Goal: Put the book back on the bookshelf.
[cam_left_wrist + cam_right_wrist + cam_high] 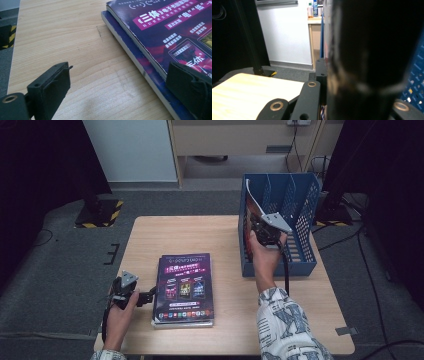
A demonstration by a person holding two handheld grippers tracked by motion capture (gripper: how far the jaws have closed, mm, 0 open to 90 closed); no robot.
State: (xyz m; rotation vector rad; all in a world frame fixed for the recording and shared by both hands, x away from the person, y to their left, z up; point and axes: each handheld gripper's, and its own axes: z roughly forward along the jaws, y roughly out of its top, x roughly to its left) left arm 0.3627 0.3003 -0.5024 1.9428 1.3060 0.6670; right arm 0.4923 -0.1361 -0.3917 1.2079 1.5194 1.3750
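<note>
A stack of dark purple magazines (pixel 184 287) lies flat on the wooden table (pixel 200 232), left of centre. My left gripper (pixel 149 296) rests at the stack's left edge, open. In the left gripper view the left gripper (pixel 120 77) has one jaw over bare wood and the other over the stack (pixel 160 32). At the right, my right gripper (pixel 266 232) is shut on another magazine (pixel 251 205), held upright at the left end of the blue mesh file rack (pixel 306 205). That magazine (pixel 367 50) looms dark and blurred against one of the right gripper's fingers (pixel 321 75).
The rack stands at the table's far right corner, its dividers open toward me. Bare wood lies between the stack and the rack. On the floor are a yellow-and-black striped stand base (pixel 100 212) at the left and cables (pixel 370 270) at the right.
</note>
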